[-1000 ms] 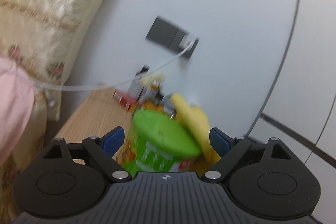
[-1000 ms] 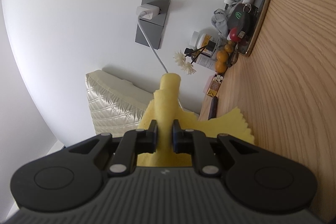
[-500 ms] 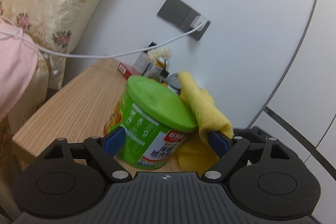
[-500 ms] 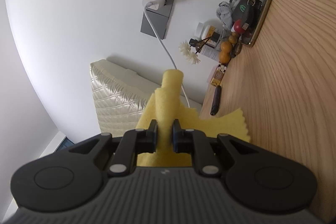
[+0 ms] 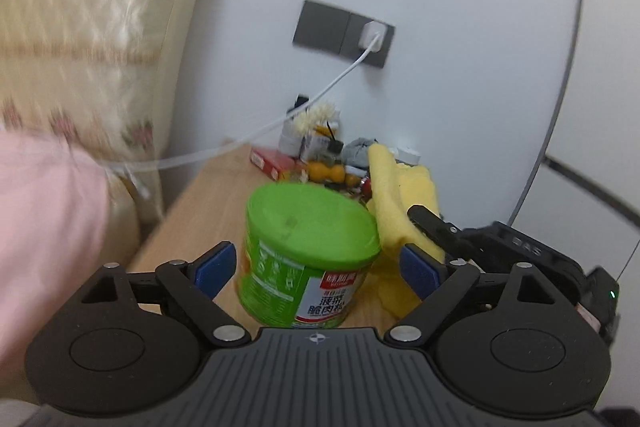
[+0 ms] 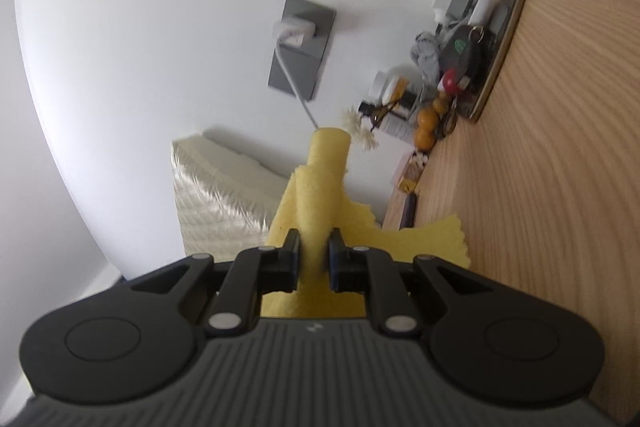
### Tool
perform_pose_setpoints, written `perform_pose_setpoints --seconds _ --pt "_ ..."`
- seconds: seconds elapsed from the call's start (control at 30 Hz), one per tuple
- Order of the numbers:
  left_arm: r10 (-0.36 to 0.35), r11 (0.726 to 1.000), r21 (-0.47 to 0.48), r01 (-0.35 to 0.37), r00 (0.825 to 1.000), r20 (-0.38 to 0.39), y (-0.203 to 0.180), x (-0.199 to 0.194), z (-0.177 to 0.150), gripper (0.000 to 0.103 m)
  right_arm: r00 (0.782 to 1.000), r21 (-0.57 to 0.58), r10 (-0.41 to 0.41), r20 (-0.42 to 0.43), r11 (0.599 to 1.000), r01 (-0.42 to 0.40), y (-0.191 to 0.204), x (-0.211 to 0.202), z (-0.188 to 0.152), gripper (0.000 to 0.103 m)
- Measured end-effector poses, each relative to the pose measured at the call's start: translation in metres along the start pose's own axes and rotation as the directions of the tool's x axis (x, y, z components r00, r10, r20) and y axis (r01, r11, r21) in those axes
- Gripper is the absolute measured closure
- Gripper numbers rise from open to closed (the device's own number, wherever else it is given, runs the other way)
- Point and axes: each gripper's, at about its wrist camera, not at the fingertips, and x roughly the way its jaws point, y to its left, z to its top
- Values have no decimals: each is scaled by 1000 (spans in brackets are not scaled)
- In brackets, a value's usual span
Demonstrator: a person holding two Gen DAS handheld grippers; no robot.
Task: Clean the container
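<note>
Green container [image 5: 310, 255] between the opening left gripper [image 5: 316, 267] fingers [image 5: 211, 267] — untouched, yellow cloth [image 5: 394, 195] beside

Soft daylight, blurred (fisheye-bent) edges

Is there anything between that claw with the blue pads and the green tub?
Nothing visible. The green tub sits between the opening left claw, its pads apart from the sides. The yellow cloth, pinched by the right claw, hangs beside it.

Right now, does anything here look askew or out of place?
Yes. The green can leans to one side between the opening left gripper fingers instead of standing straight on the wooden table. The lid is on and nothing has spilled.
</note>
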Motion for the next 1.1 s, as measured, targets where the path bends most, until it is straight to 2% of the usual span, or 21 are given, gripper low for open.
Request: perform_pose_setpoints --seconds 0.2,0.4,0.53,0.67,0.77,0.87,1.1 --pt "19 993 120 -24 999 38 -38 -48 23 10 1000 21 1 7 1000 -1 -3 -2 1 88" --pt "39 980 188 -61 993 115 -63 -77 26 10 1000 22 6 8 1000 -7 -1 -5 0 88" --pt "55 979 190 -79 990 130 -66 -81 28 10 1000 31 7 13 999 -8 -2 -8 2 88" --pt "101 969 210 -132 983 152 -67 -82 25 10 1000 45 11 18 999 -12 -4 -10 3 88" --pt "151 943 261 -205 966 212 -73 -86 21 9 1000 47 12 17 999 -13 -4 -11 4 88" --pt "132 950 254 -184 969 209 -73 -89 23 8 1000 52 12 14 999 -13 -4 -10 3 88" --pt "133 949 257 -184 970 205 -72 -91 22 8 1000 59 12 4 998 -12 -3 -8 0 88"
